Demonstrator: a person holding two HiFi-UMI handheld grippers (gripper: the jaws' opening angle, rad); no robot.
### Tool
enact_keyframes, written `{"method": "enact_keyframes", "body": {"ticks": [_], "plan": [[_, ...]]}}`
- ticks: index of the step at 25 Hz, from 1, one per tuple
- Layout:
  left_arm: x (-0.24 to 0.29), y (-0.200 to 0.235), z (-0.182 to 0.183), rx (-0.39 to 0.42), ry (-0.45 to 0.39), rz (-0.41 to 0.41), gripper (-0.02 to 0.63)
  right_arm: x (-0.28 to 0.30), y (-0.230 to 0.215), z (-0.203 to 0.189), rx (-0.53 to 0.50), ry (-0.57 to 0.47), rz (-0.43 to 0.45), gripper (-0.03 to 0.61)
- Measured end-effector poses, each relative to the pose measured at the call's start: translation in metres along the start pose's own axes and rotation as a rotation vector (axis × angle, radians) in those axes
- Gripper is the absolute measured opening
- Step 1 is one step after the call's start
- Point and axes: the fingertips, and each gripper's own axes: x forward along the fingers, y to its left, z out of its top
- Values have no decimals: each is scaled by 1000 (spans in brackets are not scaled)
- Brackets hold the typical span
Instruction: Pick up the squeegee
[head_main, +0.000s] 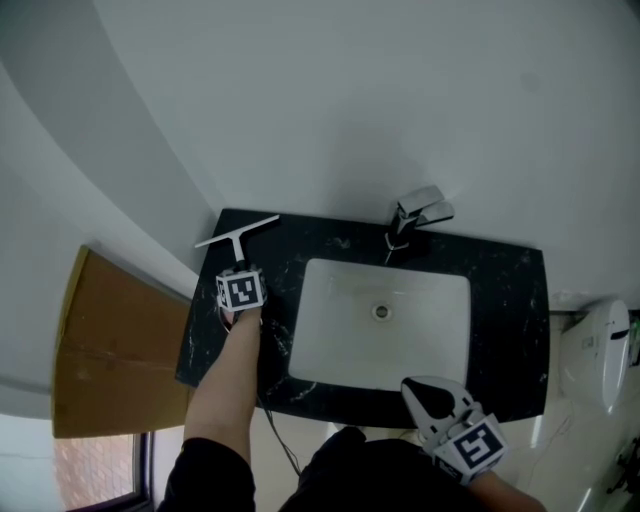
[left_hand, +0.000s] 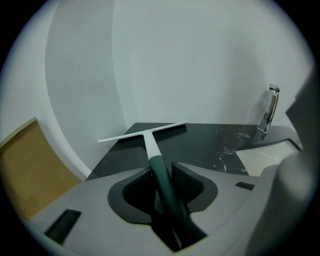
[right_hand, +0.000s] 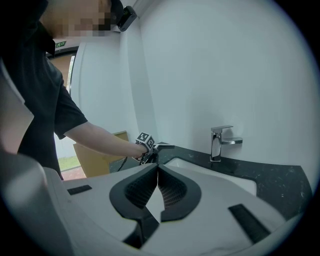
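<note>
left gripper (left_hand: 161, 175) clamped on the dark green handle of the squeegee (left_hand: 144, 133), white blade lying on the black marble counter (left_hand: 200, 145) left of the sink (head_main: 340, 340), right gripper (right_hand: 157, 172) closed and empty

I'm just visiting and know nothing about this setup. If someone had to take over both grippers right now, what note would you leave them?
Left gripper: jaws closed on the squeegee's dark handle.
Right gripper: shut, empty, at the counter's front edge.
Squeegee: back left corner of the counter; its blade looks to rest on the surface.
Done: reach and grasp.
Left: lift the squeegee clear of the counter.
</note>
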Motion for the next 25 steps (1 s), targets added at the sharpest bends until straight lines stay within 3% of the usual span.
{"method": "enact_keyframes", "body": {"ticks": [4,14,20,25], "plan": [[-6,8,-3,-3,0,21,109,-4,0,-3,4,0,2,0],[-65,12,-7,29,-96,38,98,-22,17,-1,-30,-44,70,0],[-141,-6,-21,16,-175,54,98,-64,20,-5,-61,-79,134,0],[-236,-51,-41,-3,-245,70,98,-125,11,-9,-74,-107,220,0]]}}
